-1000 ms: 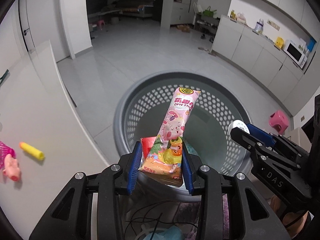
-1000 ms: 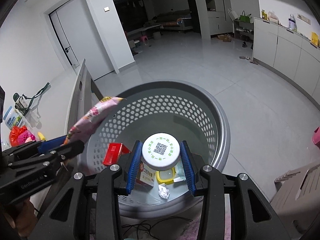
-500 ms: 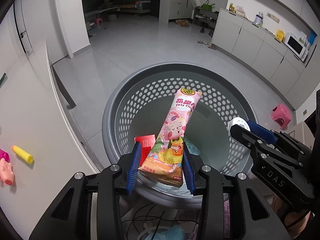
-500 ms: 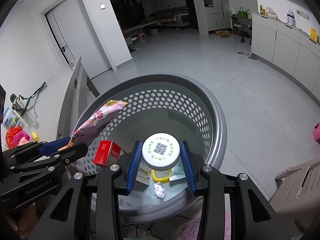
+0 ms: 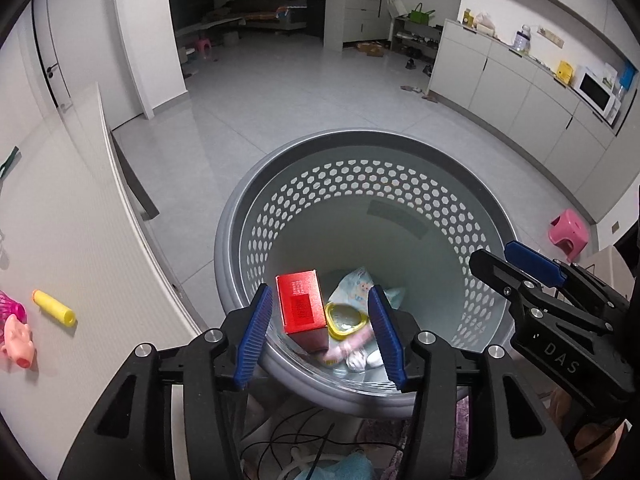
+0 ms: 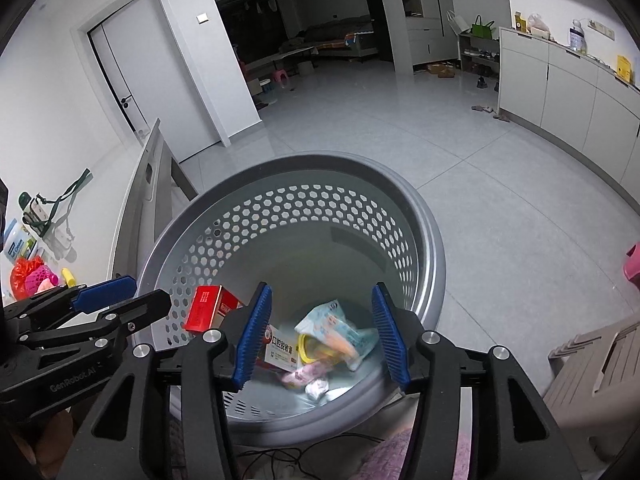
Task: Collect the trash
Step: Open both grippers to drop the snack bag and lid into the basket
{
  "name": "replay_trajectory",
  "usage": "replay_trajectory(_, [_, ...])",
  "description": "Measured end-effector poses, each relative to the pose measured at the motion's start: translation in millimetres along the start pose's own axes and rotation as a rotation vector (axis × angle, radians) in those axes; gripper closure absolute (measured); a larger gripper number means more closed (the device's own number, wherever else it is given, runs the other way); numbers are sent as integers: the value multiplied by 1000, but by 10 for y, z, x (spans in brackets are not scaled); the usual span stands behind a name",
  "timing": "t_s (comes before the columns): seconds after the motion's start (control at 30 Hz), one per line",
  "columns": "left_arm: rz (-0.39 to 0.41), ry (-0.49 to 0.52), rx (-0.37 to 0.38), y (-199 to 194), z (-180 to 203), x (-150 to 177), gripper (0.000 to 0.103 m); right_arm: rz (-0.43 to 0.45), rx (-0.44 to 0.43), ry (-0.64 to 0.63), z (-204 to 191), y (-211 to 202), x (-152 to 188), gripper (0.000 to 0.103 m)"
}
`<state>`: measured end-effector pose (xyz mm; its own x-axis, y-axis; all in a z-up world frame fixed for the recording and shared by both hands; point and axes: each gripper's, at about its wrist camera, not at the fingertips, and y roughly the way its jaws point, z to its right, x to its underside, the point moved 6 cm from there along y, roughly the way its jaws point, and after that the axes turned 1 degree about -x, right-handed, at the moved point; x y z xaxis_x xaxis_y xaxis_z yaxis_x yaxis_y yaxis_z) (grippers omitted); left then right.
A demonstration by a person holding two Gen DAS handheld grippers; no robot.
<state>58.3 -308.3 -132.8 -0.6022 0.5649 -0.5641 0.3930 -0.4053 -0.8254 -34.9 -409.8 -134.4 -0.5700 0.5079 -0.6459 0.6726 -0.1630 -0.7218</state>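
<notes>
Both claws, left claw (image 5: 322, 332) and right claw (image 6: 320, 334), gape empty above the basket (image 5: 400, 148); trash lies inside, toys (image 5: 54, 308) beside it remain.

From my left tool's camera, the pink wrapper (image 5: 347, 347) at the bottom of the basket (image 5: 240, 216) lay mostly under the yellow lid (image 5: 345, 320) and behind my blue pad, so I could not read it. The white lump (image 5: 362, 360) beside it was too small to name. The pink toy (image 5: 18, 338) on the desk (image 5: 60, 220) was cut off by the left edge. From my right tool's camera, the same wrapper (image 6: 304, 374) and a crumpled scrap (image 6: 318, 389) were blurred, and the red box (image 6: 206, 307) was partly hidden by my left tool (image 6: 120, 300).
</notes>
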Motion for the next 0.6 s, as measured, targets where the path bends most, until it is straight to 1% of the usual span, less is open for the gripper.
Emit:
replay_trajectory(0.43, [18,-6,-28,-81,-72,14,51,-12,-2,5,-7,-57,47,53])
replay_trajectory(0.6, [29,-8,-38,-135,-101,9,46,-4,-2,1,-37,-114,45,50])
